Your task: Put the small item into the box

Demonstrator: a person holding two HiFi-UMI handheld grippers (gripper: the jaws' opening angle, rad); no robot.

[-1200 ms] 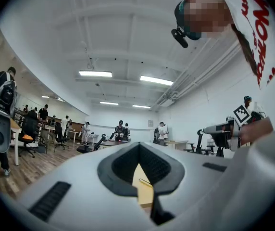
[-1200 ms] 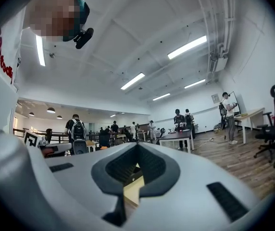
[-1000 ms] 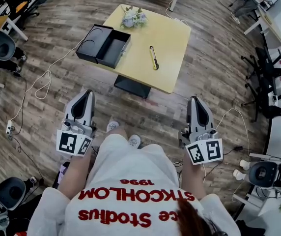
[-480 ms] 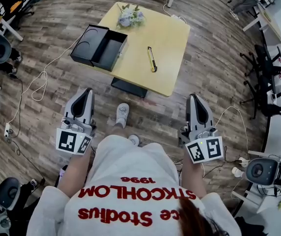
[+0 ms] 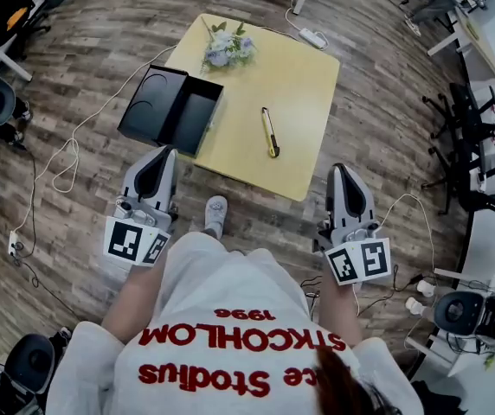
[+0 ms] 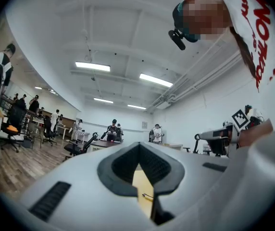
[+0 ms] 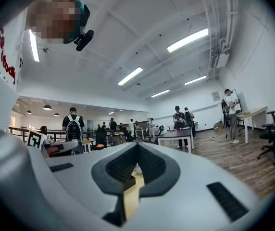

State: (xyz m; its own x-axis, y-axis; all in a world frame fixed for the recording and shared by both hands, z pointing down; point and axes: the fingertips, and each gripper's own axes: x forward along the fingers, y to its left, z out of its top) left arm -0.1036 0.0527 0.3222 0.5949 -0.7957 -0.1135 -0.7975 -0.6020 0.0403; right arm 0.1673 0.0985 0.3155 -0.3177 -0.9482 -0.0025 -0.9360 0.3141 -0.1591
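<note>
Two sets of jaws: both are closed and empty. On the left gripper [image 5: 165,152] and the right gripper [image 5: 341,170] the tips meet at the far end. Each gripper view shows only a thin slit of yellow desk between the pads.
Aim of the jaws: both point up the frame toward the desk, roughly level. They are held low at the person's sides, at lower left and lower right of the head view. This looks like a carrying pose for the approach, not a reach.
Marker cubes: one sits at the rear of each gripper, facing the head camera.
Small item: a slim yellow-and-black tool [image 5: 270,132], perhaps a utility knife, lies flat near the middle of the desk. It runs lengthwise up and down the frame, well apart from both grippers, and shows again through the left gripper's slit [image 6: 147,195].
Box: black and open [image 5: 171,109], its two halves lie side by side at the desk's left edge, left of the small item and apart from it. It seems to overhang that edge. The open top is ready to receive the item.
Desk: yellow and square [image 5: 304,67], set cornerwise in the upper middle of the frame. Flowers [image 5: 223,48] lie near its top corner, out of the way.
Floor: wood planks [image 5: 377,128], with a shoe [image 5: 215,213] between the grippers and a white cable [image 5: 66,150] at left.
Stage, as I judge it: the task has not yet begun. The right gripper is nearer the item's side, so it likely opens first.
</note>
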